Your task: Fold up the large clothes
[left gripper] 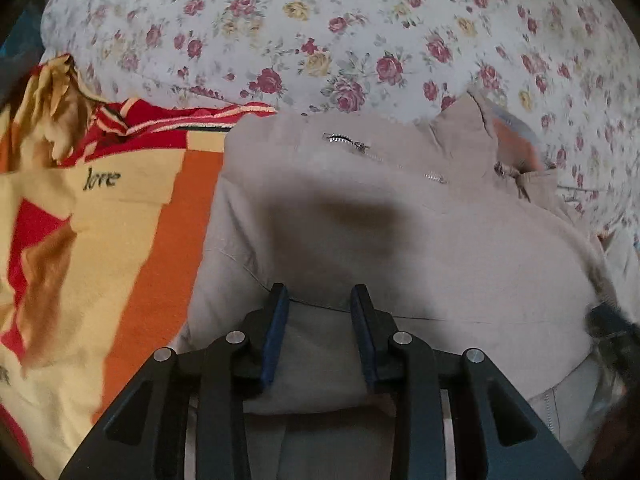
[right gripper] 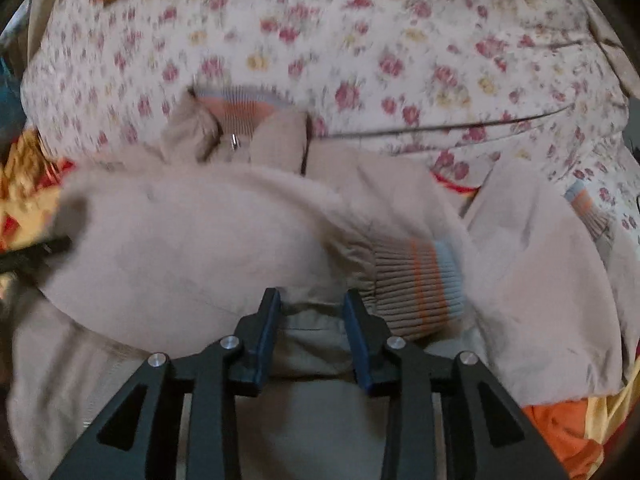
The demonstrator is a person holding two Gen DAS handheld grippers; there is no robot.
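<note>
The beige jacket (left gripper: 400, 240) lies spread under and ahead of both tongs; the left tongs (left gripper: 320, 296) stand spread, fabric between but unpinched; the right tongs (right gripper: 312, 300) are spread too, a striped cuff (right gripper: 420, 280) just to their right; a floral quilt (left gripper: 320, 32) lies beyond.

I see a home bedroom: a bed with a rose-printed sheet (left gripper: 360, 40) and a bright orange-yellow blanket (left gripper: 100, 240).

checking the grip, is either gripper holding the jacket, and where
Nothing looks held: the left gripper and right gripper stand with jaws open over the jacket.
</note>
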